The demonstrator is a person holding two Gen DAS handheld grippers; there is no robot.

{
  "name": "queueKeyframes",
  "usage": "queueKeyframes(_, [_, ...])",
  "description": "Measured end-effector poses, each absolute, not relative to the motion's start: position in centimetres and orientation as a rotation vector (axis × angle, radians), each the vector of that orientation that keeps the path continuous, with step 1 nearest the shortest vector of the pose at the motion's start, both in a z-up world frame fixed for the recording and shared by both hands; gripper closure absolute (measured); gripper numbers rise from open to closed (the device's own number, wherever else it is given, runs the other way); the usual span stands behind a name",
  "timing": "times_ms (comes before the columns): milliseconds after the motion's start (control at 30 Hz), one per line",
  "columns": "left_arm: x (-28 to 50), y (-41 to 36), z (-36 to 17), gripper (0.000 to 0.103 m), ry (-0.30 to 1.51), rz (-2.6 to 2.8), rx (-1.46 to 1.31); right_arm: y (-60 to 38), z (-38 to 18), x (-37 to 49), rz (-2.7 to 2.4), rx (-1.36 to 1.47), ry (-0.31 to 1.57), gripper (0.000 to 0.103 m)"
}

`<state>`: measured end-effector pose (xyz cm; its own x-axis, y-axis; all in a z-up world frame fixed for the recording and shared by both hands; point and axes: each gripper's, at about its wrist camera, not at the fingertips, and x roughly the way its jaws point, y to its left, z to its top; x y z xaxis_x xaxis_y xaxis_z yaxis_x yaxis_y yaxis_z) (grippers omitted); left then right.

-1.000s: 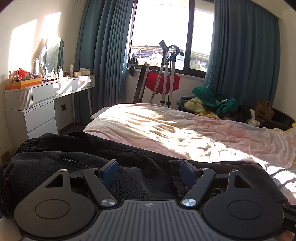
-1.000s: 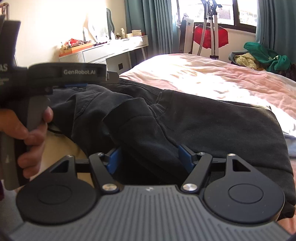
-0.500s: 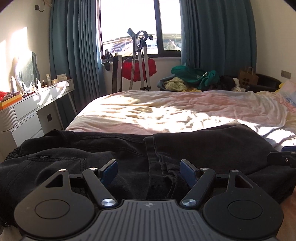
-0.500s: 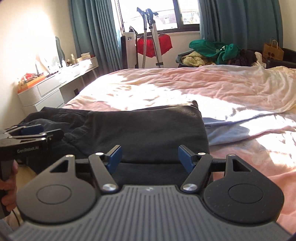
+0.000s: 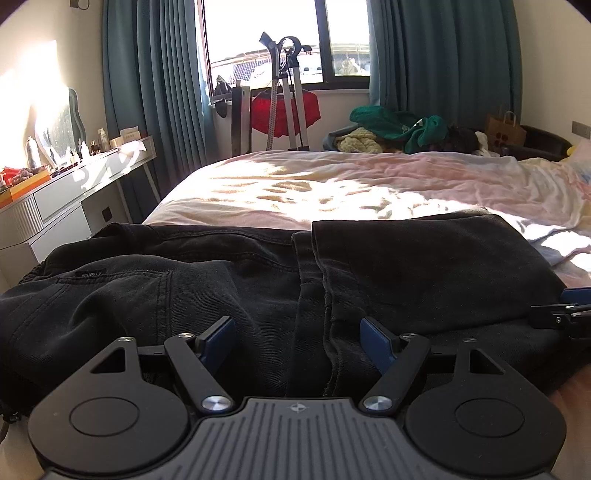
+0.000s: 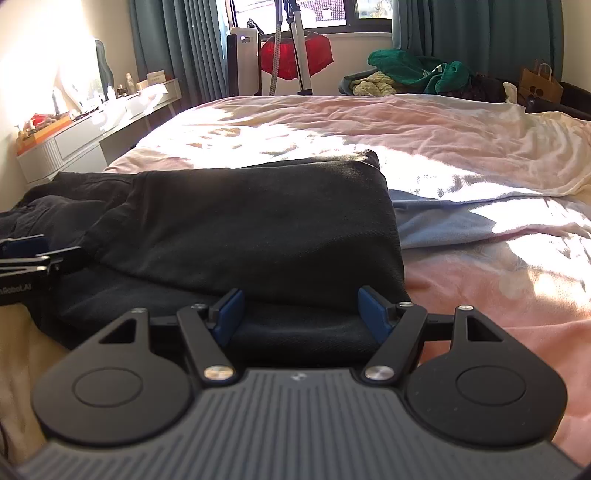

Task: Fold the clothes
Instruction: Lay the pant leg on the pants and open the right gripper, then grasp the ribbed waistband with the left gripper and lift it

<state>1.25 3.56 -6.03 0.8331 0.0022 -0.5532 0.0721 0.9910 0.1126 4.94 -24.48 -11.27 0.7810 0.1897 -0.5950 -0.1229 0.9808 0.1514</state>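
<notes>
1. A wide bed [image 5: 332,184] under a rumpled pink and cream sheet fills the sunlit bedroom, with bright patches of light across its middle.

2. Teal curtains [image 5: 159,81] hang on both sides of the window [image 5: 266,33] beyond the far edge of the bed.

3. Black jeans [image 5: 229,288] lie folded along the near edge of the bed, toward its near left corner. The waistband and a back pocket sit at the left end, and the legs are doubled over into a thick block [image 6: 258,229] at the right end.

4. A white dressing table [image 5: 66,195] stands off the bed's left edge, crowded with bottles and a mirror.

5. A heap of green and yellow clothes [image 5: 399,129] rests past the far right corner of the bed, with a brown paper bag [image 5: 506,129] beside it.

6. A garment steamer stand [image 5: 288,92] with a red cloth draped on it stands below the window.

7. The left gripper [image 5: 297,334] hovers over the middle of the jeans, its blue pads spread wide and gripping nothing.

8. The right gripper [image 6: 301,312] stands at the near edge of the folded leg block, its jaws parted wide with the cloth's edge between them. The pads are not pressing on it.
</notes>
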Motion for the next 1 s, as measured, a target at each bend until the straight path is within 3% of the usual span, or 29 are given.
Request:
queueKeyframes(133, [-0.5, 5.2, -4.1, 0.025, 0.600, -0.054, 0.047, -24.8, -11.1, 4.8, 0.168, 0.114, 0.649, 0.034])
queueKeyframes(200, [-1.3, 6.6, -3.0, 0.019, 0.616, -0.048, -0.015, -24.9, -11.0, 4.7, 0.166, 0.117, 0.649, 0.034])
queueKeyframes(333, [-3.8, 12.7, -1.0, 0.015, 0.668, 0.071, -0.288, -25.1, -10.9, 4.7, 0.165, 0.134, 0.652, 0.034])
queueKeyframes(567, [-4.7, 24.2, -4.0, 0.015, 0.737, 0.215, -0.900, -25.1, -10.8, 4.9, 0.148, 0.153, 0.658, 0.034])
queueKeyframes(767, [-2.3, 28.6, -7.8, 0.015, 0.745, 0.305, -1.163, -25.2, -10.8, 4.9, 0.150, 0.158, 0.658, 0.034])
queueKeyframes(1000, [-0.7, 32.5, -9.9, 0.015, 0.575, 0.344, -1.310, -24.9, -10.7, 4.9, 0.133, 0.159, 0.664, 0.034])
